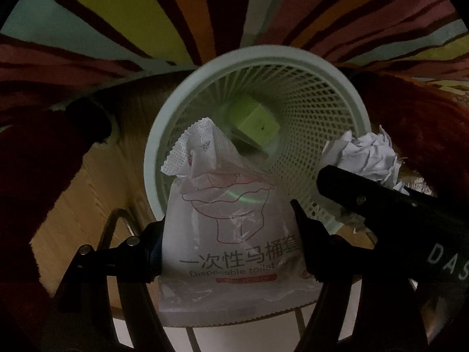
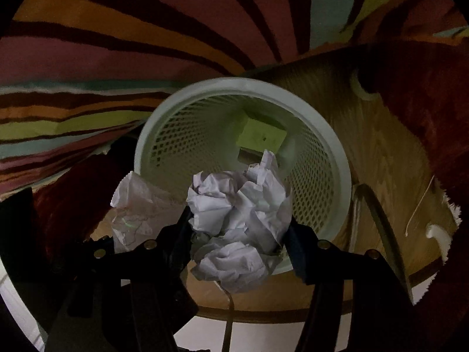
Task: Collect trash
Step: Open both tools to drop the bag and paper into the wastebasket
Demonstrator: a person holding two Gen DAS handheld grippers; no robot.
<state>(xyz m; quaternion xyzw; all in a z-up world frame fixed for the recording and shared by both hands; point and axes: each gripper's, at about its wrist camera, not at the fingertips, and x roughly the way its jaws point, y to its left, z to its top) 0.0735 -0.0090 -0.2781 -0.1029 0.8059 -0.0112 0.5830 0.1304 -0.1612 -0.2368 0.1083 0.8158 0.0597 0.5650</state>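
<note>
My left gripper (image 1: 228, 226) is shut on a white plastic packet (image 1: 231, 234) printed with a toilet drawing, held over the near rim of a pale green mesh waste basket (image 1: 307, 67). A yellow-green box (image 1: 255, 123) lies at the basket's bottom. My right gripper (image 2: 239, 220) is shut on a crumpled ball of white paper (image 2: 237, 214), also above the basket (image 2: 337, 152), with the box (image 2: 262, 136) visible below. In the left wrist view the right gripper's black body (image 1: 381, 202) and the paper ball (image 1: 369, 155) sit at the right. The packet (image 2: 137, 205) shows to the left in the right wrist view.
The basket stands on a wooden floor (image 2: 366, 146) beside a striped multicoloured rug (image 1: 117, 29). Dark red fabric (image 2: 425, 117) hangs at the sides. A curved metal frame (image 2: 378, 220) and a white cord (image 2: 419, 208) lie close to the basket.
</note>
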